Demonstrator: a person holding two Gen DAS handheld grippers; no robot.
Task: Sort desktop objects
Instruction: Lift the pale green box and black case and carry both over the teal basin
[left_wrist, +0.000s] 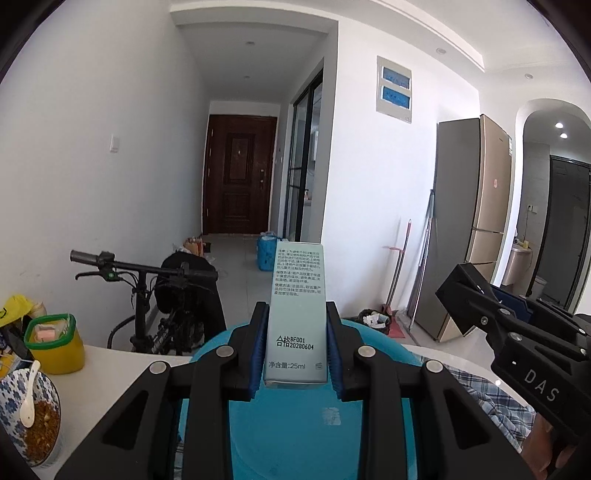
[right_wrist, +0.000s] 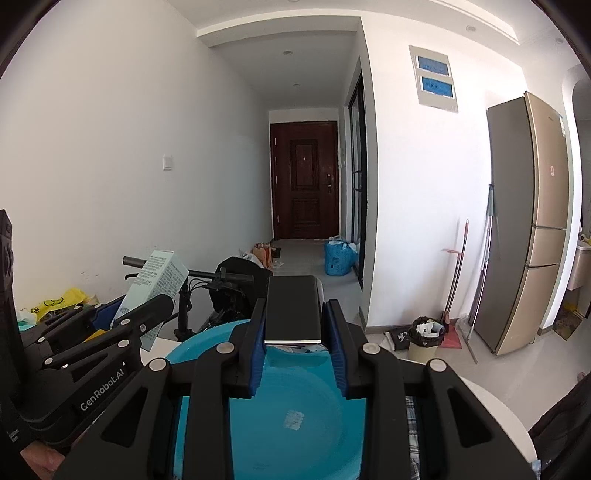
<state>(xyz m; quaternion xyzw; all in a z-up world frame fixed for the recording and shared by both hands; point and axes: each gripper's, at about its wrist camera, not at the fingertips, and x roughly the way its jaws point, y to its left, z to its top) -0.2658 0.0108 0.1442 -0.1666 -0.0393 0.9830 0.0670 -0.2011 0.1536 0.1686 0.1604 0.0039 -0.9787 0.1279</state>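
Observation:
My left gripper (left_wrist: 295, 354) is shut on a pale green carton (left_wrist: 297, 314) printed with black text and "25ml". It holds the carton upright above a blue plastic basin (left_wrist: 295, 435). The carton also shows in the right wrist view (right_wrist: 159, 280), tilted in the left gripper (right_wrist: 122, 325). My right gripper (right_wrist: 295, 343) is shut on a flat black device with a silver edge (right_wrist: 293, 310), held over the same basin (right_wrist: 295, 413). The right gripper's body shows at the right of the left wrist view, its fingertips hidden.
A white table (left_wrist: 103, 373) carries a yellow tub with a green lid (left_wrist: 55, 343) and a patterned bowl of food with a white spoon (left_wrist: 29, 410) at the left. Checked cloth (left_wrist: 495, 402) lies by the basin. A bicycle (left_wrist: 155, 295), bin (right_wrist: 424, 338) and fridge (right_wrist: 524, 221) stand beyond.

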